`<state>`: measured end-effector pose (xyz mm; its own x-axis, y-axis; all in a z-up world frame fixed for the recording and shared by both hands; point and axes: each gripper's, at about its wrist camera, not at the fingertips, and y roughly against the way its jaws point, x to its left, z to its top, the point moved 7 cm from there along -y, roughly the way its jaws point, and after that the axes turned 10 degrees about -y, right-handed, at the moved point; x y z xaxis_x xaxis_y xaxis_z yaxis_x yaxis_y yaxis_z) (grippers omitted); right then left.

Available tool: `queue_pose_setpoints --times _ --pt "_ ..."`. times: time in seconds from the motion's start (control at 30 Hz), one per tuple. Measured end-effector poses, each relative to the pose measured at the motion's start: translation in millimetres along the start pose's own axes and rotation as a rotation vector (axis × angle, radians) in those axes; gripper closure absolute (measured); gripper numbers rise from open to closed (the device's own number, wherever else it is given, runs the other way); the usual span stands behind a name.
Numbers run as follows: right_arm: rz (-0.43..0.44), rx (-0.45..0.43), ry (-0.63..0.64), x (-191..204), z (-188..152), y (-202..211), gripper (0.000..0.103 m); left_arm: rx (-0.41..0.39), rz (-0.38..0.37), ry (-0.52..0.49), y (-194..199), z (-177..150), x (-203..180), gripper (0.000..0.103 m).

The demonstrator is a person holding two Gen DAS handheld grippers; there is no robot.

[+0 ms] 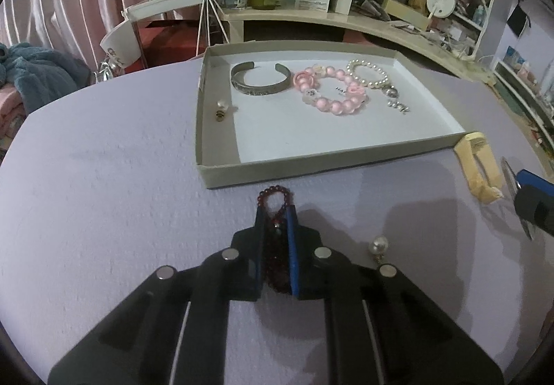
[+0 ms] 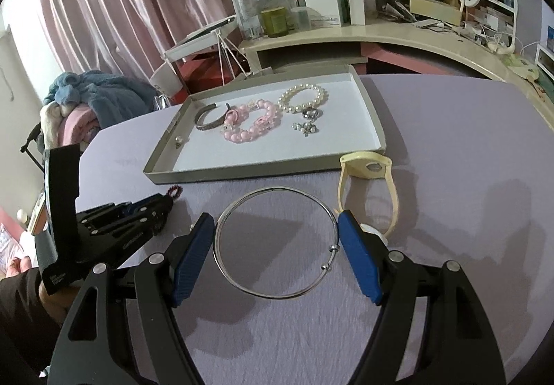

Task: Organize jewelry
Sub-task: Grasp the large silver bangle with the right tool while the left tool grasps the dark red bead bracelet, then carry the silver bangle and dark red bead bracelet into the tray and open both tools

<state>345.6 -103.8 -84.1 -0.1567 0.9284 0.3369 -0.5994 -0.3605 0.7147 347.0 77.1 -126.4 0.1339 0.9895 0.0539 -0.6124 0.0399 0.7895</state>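
Lavender cloth covers the table [image 1: 104, 177], and a shallow grey tray [image 1: 346, 160] sits toward its far edge, one long wall facing the grippers. Inside the tray, along its far side, lie a metal cuff [image 1: 259, 82], a pink bead bracelet [image 1: 332, 94] and a pearl bracelet [image 1: 368, 75], with a small earring [image 1: 221, 109] by the left wall; the near half of the tray floor is bare white.

Just short of the tray's near wall, the left gripper [image 1: 276, 212] has its jaws clamped on a dark red bead bracelet [image 1: 275, 193], whose loop pokes out past the fingertips. A pearl earring [image 1: 379, 244] lies on the cloth beside it.

Right gripper [image 2: 275, 222] jaws stand wide apart on either side of a thin silver bangle [image 2: 277, 243] lying flat on the cloth. A cream watch strap [image 2: 368, 177] rests at the tray's near right corner.

Beyond the table are pink curtains [image 2: 121, 4] and a cluttered curved desk [image 2: 398, 35].
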Motion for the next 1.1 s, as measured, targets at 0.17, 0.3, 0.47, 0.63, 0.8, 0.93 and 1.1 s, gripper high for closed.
queue_pose_setpoints --times 0.17,0.3,0.47,0.63,0.8,0.93,1.1 --pt "0.007 -0.036 -0.004 0.9 12.4 6.9 0.028 -0.087 -0.026 0.018 34.0 18.1 9.4 0.092" --pt "0.009 -0.074 -0.007 0.4 25.8 13.6 0.028 -0.155 -0.036 0.04 59.1 41.9 17.6 0.093" --pt "0.01 -0.102 -0.01 -1.7 35.2 18.0 0.028 -0.209 -0.038 0.067 78.9 64.5 25.7 0.094" --pt "0.009 -0.108 -0.008 -1.5 39.2 16.9 0.028 -0.233 -0.045 0.064 88.1 74.5 25.5 0.094" --pt "0.013 -0.131 0.011 2.9 50.3 17.8 0.028 -0.244 -0.083 0.077 94.9 85.5 24.1 0.095" --pt "0.02 -0.173 0.027 7.3 70.9 21.8 0.028 -0.285 -0.105 0.073 107.7 107.0 25.0 0.095" --pt "0.022 -0.217 0.046 11.9 94.4 22.0 0.028 -0.332 -0.126 0.063 119.0 139.7 26.1 0.095"
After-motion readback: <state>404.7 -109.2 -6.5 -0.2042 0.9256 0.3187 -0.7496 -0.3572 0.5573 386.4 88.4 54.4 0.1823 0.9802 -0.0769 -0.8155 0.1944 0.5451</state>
